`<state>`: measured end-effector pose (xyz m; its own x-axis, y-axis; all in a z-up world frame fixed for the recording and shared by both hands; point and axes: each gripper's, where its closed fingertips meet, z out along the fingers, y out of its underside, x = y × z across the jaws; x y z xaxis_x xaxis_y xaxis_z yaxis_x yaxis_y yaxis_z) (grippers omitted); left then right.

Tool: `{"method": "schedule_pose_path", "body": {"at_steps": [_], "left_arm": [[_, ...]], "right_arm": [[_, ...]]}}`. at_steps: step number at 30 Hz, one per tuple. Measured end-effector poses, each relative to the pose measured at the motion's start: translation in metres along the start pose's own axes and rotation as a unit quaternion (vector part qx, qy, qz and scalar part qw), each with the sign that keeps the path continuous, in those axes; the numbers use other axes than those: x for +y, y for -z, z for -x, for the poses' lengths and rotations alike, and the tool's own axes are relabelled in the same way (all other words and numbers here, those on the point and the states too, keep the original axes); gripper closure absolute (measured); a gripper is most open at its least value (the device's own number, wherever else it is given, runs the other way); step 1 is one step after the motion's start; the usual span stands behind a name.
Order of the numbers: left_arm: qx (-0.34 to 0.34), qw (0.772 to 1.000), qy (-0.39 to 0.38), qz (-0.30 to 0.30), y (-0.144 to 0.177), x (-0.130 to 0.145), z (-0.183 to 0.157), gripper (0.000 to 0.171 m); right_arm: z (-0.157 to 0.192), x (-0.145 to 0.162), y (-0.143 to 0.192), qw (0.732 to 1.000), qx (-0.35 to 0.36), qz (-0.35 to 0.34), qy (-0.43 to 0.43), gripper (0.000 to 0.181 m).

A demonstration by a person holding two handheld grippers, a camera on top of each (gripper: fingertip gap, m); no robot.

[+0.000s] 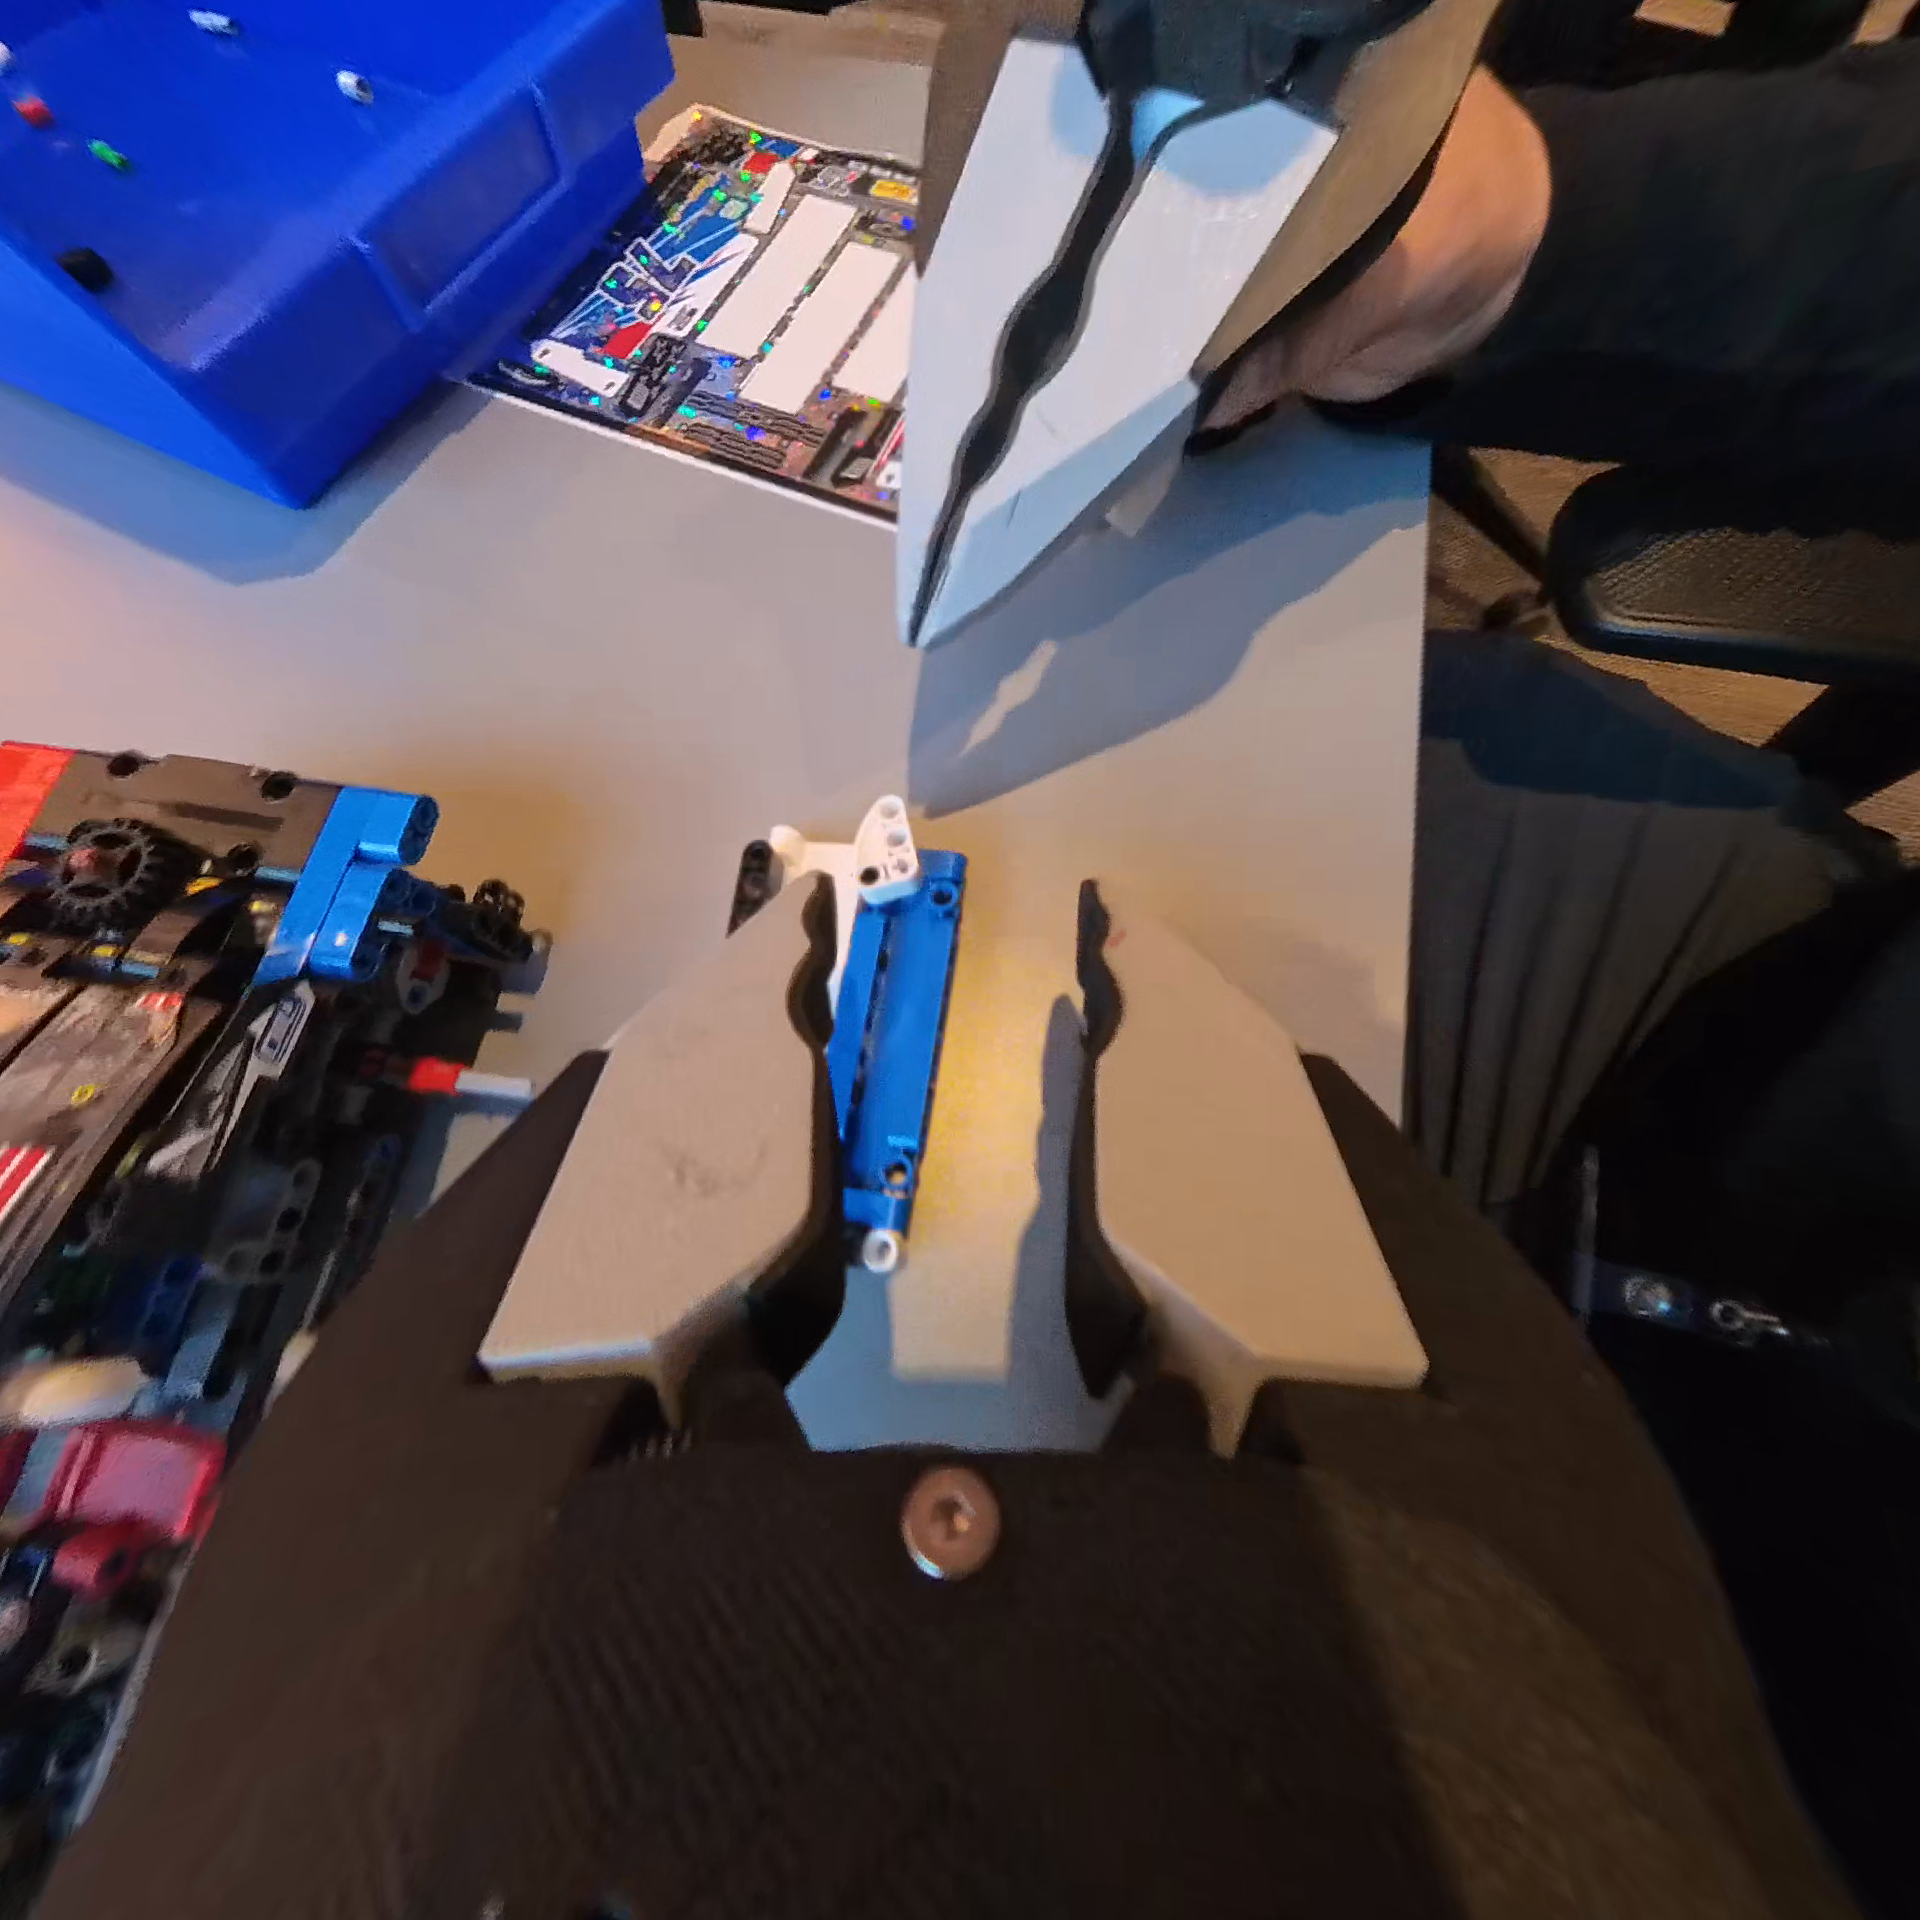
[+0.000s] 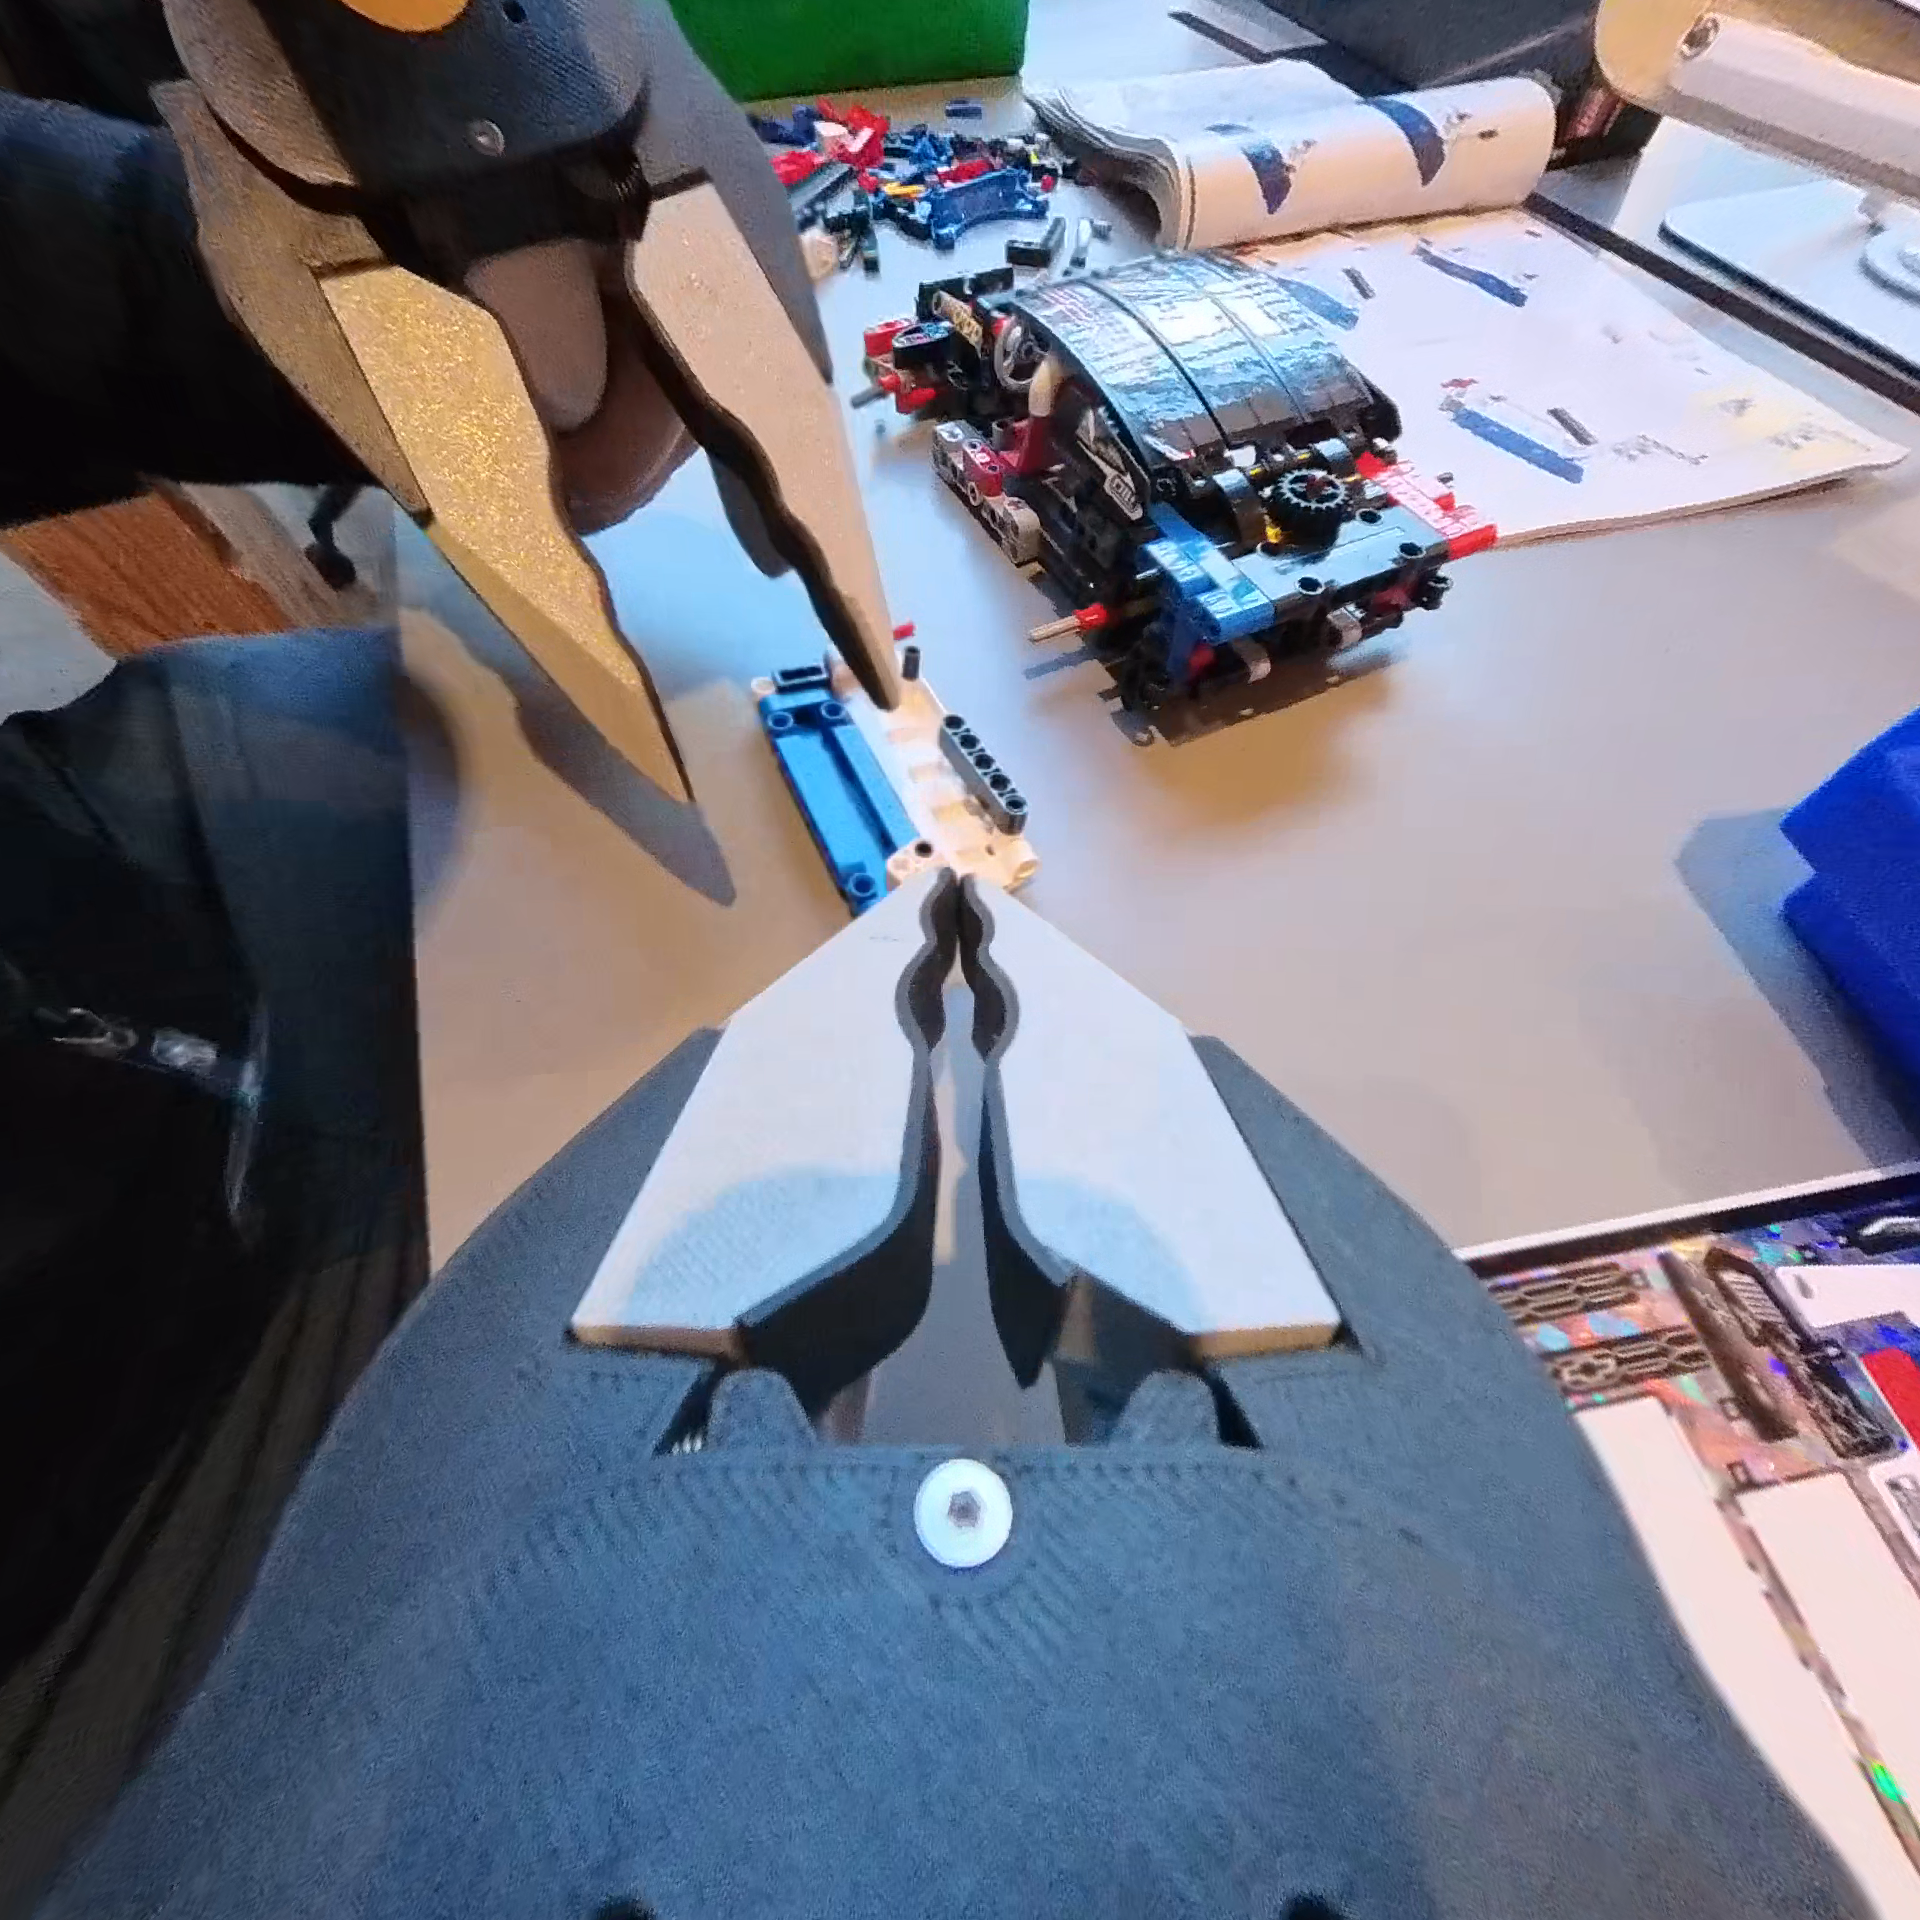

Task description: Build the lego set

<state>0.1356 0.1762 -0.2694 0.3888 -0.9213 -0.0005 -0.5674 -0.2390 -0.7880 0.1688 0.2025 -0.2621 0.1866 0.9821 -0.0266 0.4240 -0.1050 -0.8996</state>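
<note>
While the sub-assembly lies flat on the table, both tools work around it
Left gripper (image 1: 951, 914): fingers apart, straddling the blue beam (image 1: 899, 1039), which lies along the inner edge of one finger (whether it touches, I cannot tell); probably bracketing it to steady it
Blue beam: long axis runs along the left gripper's fingers, pointing away from that camera toward the white connector (image 1: 888, 847) at its far end
Right gripper (image 2: 951, 883): fingers together, holding nothing, tips aimed at the sub-assembly's near end, likely to press or nudge
Table (image 2: 1351, 935): carries the sub-assembly close to its edge
Car model (image 2: 1174, 468): farther off, well apart from the beam; likely where this piece will go
</note>
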Motion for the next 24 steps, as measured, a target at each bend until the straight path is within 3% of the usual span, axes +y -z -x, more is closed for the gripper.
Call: {"method": "schedule_pose_path", "body": {"at_steps": [6, 12, 13, 14, 17, 20, 24], "left_arm": [[-0.054, 0.998, 0.021, 0.026, 0.017, 0.024, -0.004, 0.123], [-0.096, 0.994, 0.033, 0.046, 0.027, 0.044, -0.003, 0.120], [-0.105, 0.993, 0.028, 0.049, 0.028, 0.046, 0.000, 0.120], [-0.111, 0.992, 0.024, 0.052, 0.029, 0.046, 0.002, 0.118], [-0.116, 0.991, 0.021, 0.058, 0.027, 0.046, 0.012, 0.115], [-0.115, 0.990, 0.023, 0.074, 0.020, 0.049, 0.024, 0.106], [-0.108, 0.990, 0.009, 0.093, 0.012, 0.050, 0.038, 0.095]], "right_arm": [[0.011, 0.005, 0.002, 1.000, 0.001, 0.005, 0.004, 0.181], [0.008, 0.008, 0.006, 0.999, 0.050, 0.009, 0.011, 0.181], [0.003, 0.008, 0.006, 0.998, 0.068, 0.007, 0.004, 0.159], [0.001, 0.009, 0.004, 0.997, 0.075, 0.008, -0.005, 0.124], [0.002, 0.011, 0.001, 0.997, 0.068, 0.008, -0.017, 0.133], [-0.002, 0.012, -0.002, 0.996, 0.083, 0.017, -0.021, 0.119], [-0.008, 0.016, -0.009, 0.994, 0.107, 0.034, -0.016, 0.122]]}}
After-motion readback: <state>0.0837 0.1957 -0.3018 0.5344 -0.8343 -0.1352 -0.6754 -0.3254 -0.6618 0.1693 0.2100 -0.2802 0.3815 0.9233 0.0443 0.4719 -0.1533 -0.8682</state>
